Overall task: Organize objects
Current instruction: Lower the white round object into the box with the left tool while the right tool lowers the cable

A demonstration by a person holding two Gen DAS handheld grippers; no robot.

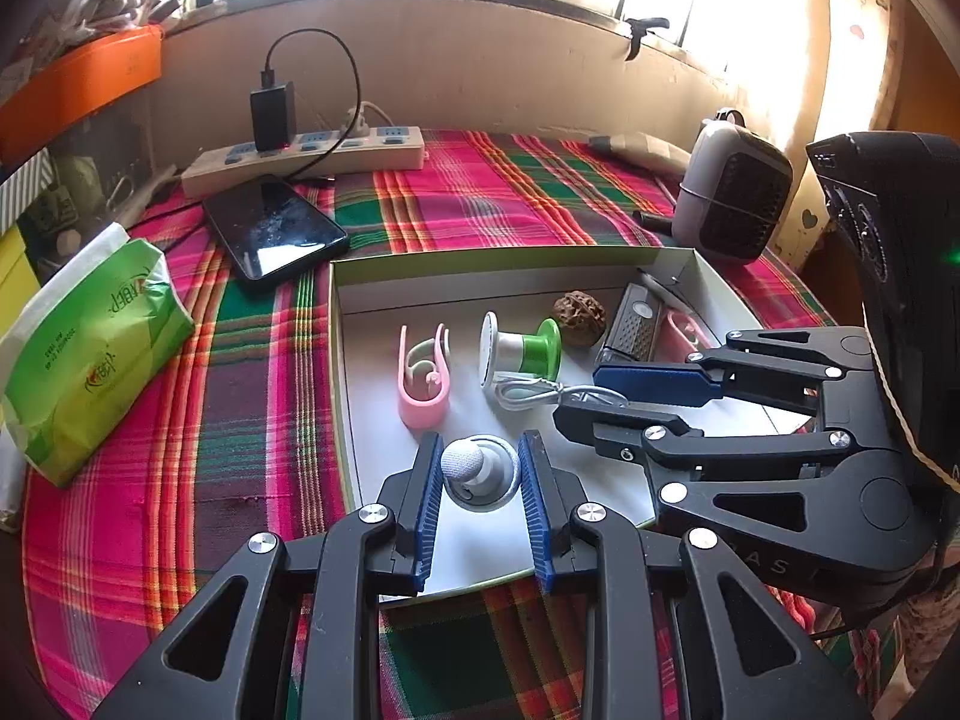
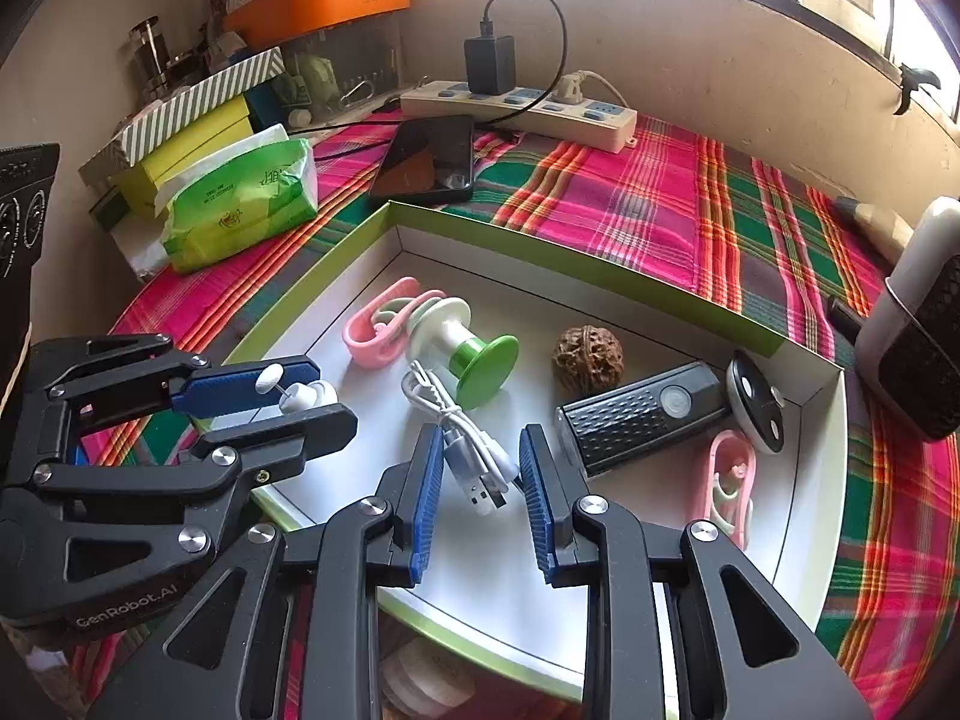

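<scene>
A shallow white box with a green rim [image 2: 576,267] is seen on the plaid cloth [image 1: 480,192] of the tabletop, and it serves as the landmark for everything else. Over its near-left corner, a small white pump-like piece with a rounded head [image 1: 465,461] is seen between the blue pads of the left hand-held gripper [image 1: 480,483]; in the right wrist view a pad seems to meet it from one side, but whether both pads press on it cannot be told. Over the box's near edge, the right hand-held gripper [image 2: 483,480] is held with its jaws slightly apart around the coiled white USB cable [image 2: 462,426], whose plug lies between the pads without either pad clearly touching it. Inside the box, a pink clip [image 1: 423,381] is found toward the left side, a white and green spool [image 1: 522,351] at the middle, a walnut [image 2: 588,358] behind the spool, and a black ribbed torch [image 2: 642,417] with a second pink clip [image 2: 732,483] toward the right side. Beyond the far-left corner of the box a dark phone [image 1: 276,231] and a power strip [image 1: 312,159] are laid, a green tissue pack [image 1: 96,348] is placed to the box's left, and a small heater [image 1: 732,192] is stood past its far-right corner.
</scene>
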